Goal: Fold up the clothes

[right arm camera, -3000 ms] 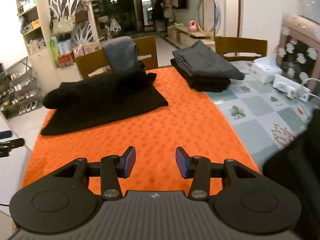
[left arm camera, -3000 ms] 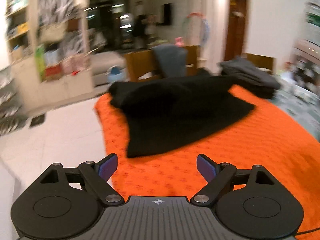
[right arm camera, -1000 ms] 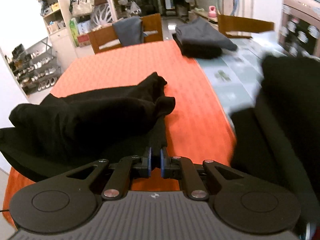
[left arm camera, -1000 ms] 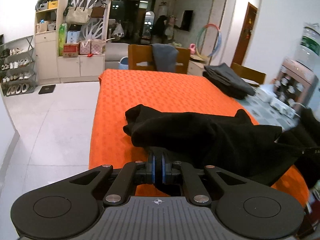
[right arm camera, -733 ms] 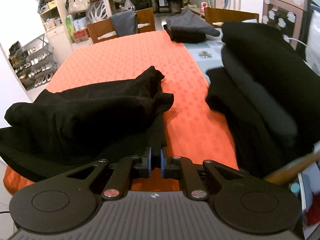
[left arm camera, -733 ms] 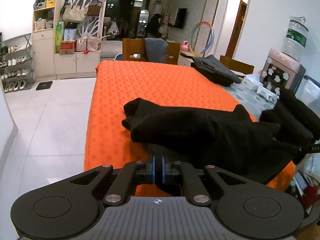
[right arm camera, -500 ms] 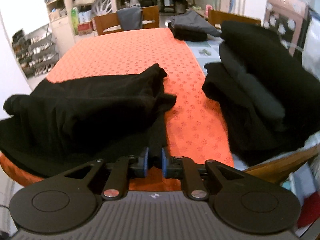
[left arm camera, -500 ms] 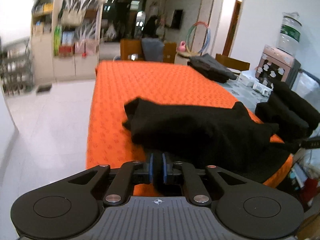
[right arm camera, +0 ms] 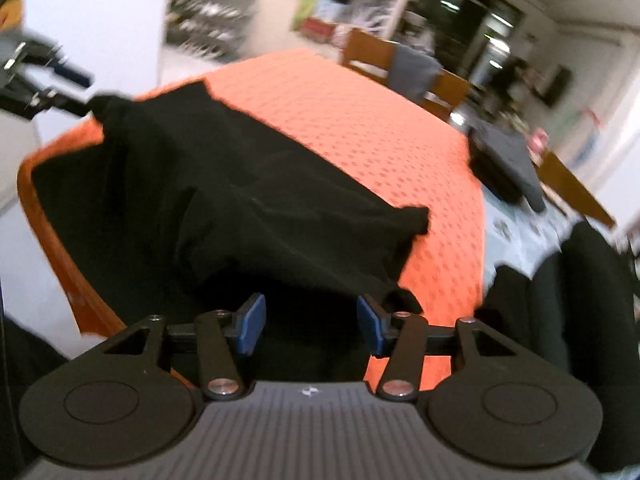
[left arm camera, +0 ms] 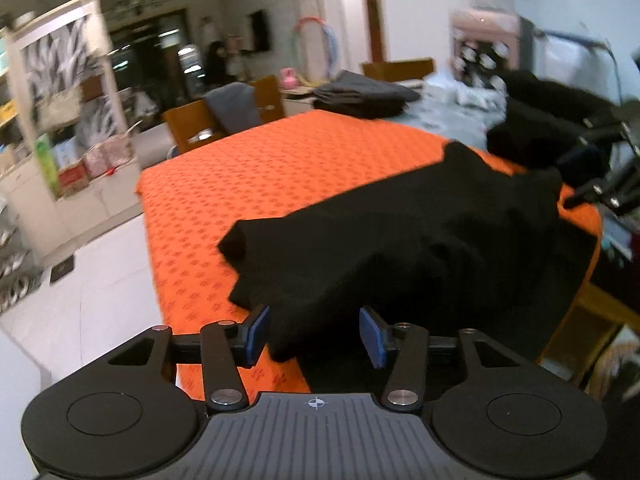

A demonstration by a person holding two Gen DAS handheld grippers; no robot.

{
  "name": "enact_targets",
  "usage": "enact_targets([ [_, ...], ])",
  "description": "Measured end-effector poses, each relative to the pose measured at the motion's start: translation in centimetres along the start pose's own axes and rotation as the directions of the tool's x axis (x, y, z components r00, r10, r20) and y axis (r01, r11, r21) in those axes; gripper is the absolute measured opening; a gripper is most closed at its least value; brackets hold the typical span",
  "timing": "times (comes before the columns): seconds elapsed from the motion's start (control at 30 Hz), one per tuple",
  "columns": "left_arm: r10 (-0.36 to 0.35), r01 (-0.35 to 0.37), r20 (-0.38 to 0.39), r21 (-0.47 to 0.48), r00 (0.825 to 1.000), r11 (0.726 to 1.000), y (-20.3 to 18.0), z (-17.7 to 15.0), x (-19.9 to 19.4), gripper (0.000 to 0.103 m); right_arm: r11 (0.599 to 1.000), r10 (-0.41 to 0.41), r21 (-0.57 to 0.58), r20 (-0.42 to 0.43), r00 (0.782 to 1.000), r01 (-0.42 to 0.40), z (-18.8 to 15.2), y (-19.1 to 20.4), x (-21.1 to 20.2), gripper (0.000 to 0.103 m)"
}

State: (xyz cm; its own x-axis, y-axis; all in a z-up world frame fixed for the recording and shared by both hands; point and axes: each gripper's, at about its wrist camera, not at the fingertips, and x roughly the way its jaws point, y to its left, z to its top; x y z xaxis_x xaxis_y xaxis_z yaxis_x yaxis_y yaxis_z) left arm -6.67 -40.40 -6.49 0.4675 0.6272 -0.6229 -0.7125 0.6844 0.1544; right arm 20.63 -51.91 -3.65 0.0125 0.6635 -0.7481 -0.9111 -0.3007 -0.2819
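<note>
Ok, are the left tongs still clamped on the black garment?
No, the left tongs stand open, blue pads apart, with the black garment lying loose on the orange tablecloth.

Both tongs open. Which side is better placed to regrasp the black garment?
Marginally right: the right tongs open directly over bunched folds of the black garment. The left tongs straddle only its near corner.
</note>
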Motion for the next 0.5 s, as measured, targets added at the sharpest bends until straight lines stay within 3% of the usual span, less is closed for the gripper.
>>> enact_targets([
  [0.1,-0.027,0.028,-0.018,0.060,0.999,0.998,-0.2,-0.1,1.8,0.056,0.997,0.019,-0.070,-0.027,0.999,-0.021,0.9,0.0,1.7,0.056],
  [0.13,-0.031,0.033,-0.029,0.073,0.999,0.997,-0.2,0.0,2.4,0.051,0.995,0.025,-0.092,-0.037,0.999,-0.028,1.2,0.0,2.3,0.043],
  [0.17,-0.037,0.039,-0.037,0.081,0.999,0.996,-0.1,0.2,2.9,0.027,0.993,0.031,-0.114,-0.047,0.998,-0.036,1.4,0.0,2.9,0.028],
  [0.2,-0.044,0.046,-0.033,0.051,0.998,0.998,0.5,0.7,3.1,0.013,0.992,0.034,-0.117,-0.051,0.998,-0.040,1.9,-0.3,3.2,0.006],
  [0.37,-0.042,0.042,-0.009,-0.041,0.999,0.998,3.9,5.4,5.3,0.012,0.999,0.023,-0.045,-0.019,1.000,-0.024,5.2,-3.7,3.9,0.006],
  [0.5,-0.033,0.033,0.010,-0.105,0.999,0.994,6.7,9.5,7.3,0.012,0.999,0.040,-0.014,-0.012,0.999,-0.040,9.2,-8.3,7.0,0.006],
])
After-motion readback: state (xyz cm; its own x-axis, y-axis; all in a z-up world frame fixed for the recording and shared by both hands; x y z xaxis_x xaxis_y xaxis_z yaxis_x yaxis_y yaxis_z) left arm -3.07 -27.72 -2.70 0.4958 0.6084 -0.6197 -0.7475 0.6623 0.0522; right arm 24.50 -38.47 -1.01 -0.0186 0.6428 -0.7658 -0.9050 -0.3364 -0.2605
